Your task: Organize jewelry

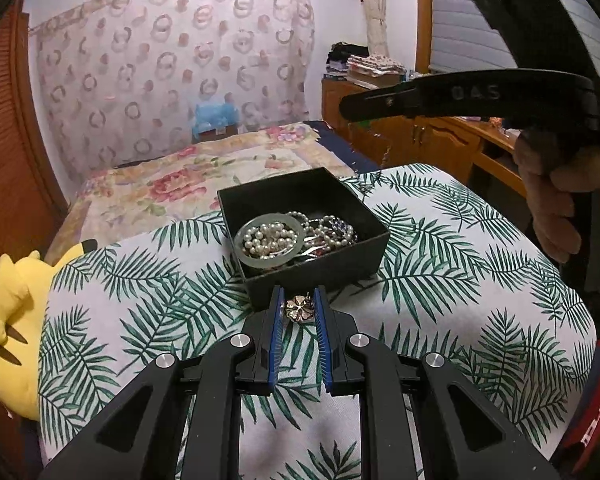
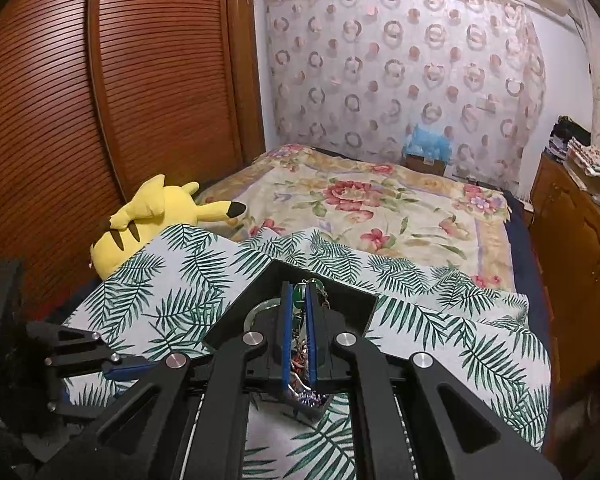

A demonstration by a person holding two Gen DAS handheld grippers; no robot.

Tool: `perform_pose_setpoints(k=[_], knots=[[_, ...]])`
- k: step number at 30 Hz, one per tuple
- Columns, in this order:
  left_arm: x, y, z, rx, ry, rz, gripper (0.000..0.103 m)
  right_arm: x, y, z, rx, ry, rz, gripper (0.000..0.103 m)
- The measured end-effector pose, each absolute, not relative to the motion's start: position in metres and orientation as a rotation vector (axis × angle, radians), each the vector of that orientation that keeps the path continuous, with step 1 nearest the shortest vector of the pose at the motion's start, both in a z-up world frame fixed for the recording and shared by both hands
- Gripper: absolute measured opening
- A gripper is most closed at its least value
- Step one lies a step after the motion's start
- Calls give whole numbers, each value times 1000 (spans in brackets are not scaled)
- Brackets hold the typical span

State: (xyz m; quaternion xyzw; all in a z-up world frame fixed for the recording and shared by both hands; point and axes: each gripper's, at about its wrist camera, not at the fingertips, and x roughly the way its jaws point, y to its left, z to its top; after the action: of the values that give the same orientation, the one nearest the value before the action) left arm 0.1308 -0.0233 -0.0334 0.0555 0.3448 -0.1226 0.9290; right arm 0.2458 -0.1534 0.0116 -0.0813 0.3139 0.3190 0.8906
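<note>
Yellow plush toy lies at nine o'clock in the left wrist view, against the palm-leaf cloth. At the centre sits the black box, holding a pale bangle and pearl strands. Just below it, at six o'clock, the left gripper pinches a small silver flower piece between its blue pads, jaws narrow, just in front of the box's near wall. At two o'clock the other tool's black body is gripped by a hand — its jaws are hidden from this side.

Only the right wrist view shows them: the right gripper is nearly closed on a green bead piece with a thin chain hanging at one o'clock, above the box — whose contents are mostly covered here. Blue-padded fingers of the left tool show at eight o'clock.
</note>
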Motion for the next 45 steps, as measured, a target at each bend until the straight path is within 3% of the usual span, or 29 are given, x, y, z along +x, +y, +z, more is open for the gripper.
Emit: perform_pose_setpoints(k=[37,38,41,43,45], knots=[[235,-39,-33,78,754,-183,14,238,-212,-38,-135,719,563,9],[235,-39,-34,75,757,-178,16,237,-213,-38,-133,717,562,9],[232,-37,-37,64,756,-169,38,232,-215,-38,-131,709,560,9],[226,-34,-37,55,750,-164,42,227,-215,-38,-127,700,553,9],[219,-31,-37,52,749,-156,53,223,-216,-38,-117,696,547,9]])
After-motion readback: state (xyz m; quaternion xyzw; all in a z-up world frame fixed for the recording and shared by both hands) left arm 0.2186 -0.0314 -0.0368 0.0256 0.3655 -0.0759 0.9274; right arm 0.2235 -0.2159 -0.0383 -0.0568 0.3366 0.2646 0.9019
